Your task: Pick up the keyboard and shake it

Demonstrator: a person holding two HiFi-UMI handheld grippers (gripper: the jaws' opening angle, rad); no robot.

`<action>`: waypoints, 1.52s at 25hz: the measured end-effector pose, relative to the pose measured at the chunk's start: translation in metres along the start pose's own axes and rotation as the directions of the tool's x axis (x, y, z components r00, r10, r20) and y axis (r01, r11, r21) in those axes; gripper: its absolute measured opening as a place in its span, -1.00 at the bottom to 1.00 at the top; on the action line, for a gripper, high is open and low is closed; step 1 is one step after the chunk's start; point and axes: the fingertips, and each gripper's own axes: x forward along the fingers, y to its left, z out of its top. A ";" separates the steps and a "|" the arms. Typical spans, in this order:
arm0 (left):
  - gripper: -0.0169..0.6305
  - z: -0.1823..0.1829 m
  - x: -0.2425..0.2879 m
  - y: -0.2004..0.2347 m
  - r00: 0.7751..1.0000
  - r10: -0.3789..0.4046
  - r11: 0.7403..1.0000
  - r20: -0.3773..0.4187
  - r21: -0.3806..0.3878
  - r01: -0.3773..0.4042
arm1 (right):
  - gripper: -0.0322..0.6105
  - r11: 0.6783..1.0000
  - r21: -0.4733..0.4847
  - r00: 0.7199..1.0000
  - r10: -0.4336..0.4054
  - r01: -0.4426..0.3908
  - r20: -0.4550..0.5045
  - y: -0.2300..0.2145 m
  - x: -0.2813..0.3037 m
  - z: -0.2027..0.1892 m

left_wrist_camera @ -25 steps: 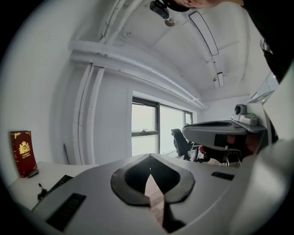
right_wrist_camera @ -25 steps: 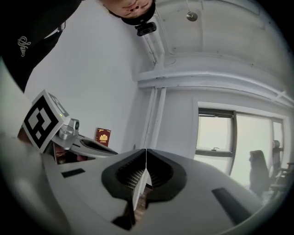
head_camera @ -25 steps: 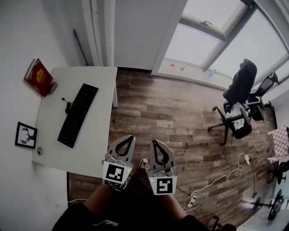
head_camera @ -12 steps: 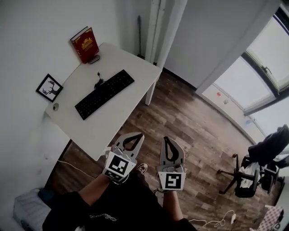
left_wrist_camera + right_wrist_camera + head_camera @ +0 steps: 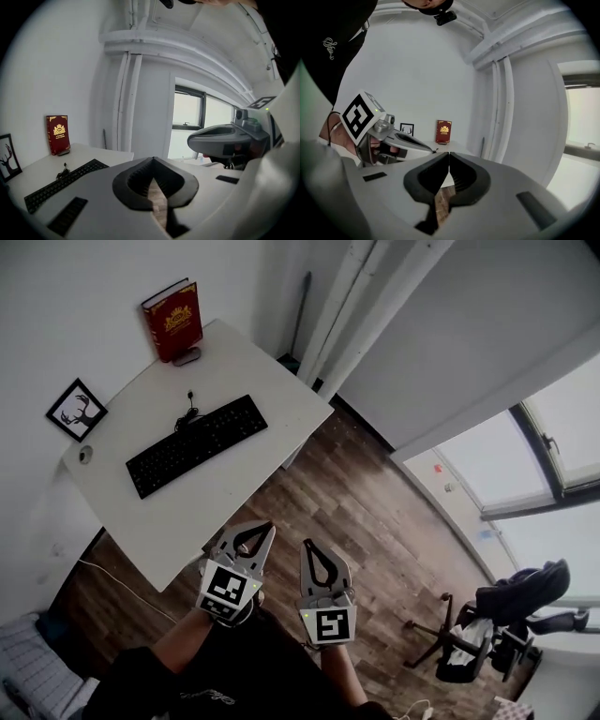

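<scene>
Both your tongs are closed tight and hold nothing. Your left gripper (image 5: 270, 526) and right gripper (image 5: 307, 544) hover side by side over the wood floor (image 5: 375, 521), jaws pointing forward, tips pressed together. The black keyboard (image 5: 197, 445) lies flat on the white table (image 5: 220, 507), ahead of your left gripper and off to its left, well apart from both grippers. Beyond the keyboard, farther from your grippers, 1 red book (image 5: 173, 320) stands upright at the table's far end. 1 framed picture (image 5: 76, 411) sits by the wall, left of the keyboard.
</scene>
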 end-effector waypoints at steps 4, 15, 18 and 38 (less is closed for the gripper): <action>-0.94 0.023 0.046 0.023 1.000 -0.008 1.000 0.028 -0.014 0.008 | -0.83 0.999 -0.021 0.998 0.031 -0.032 -0.063 -0.033 0.034 0.004; -0.94 0.011 0.074 0.133 0.986 0.161 0.983 -0.039 -0.087 -0.164 | -0.83 0.956 -0.056 0.949 0.277 -0.287 -0.148 -0.035 0.163 -0.009; -0.94 -0.001 0.058 0.163 0.968 0.235 0.963 -0.087 -0.116 -0.244 | -0.83 0.905 -0.070 0.902 0.406 -0.419 -0.145 -0.011 0.204 0.002; -0.94 -0.074 0.039 0.283 0.784 0.446 0.697 -0.433 -0.382 -0.607 | -0.83 0.184 -0.059 0.182 0.773 -0.981 -0.608 0.060 0.413 -0.079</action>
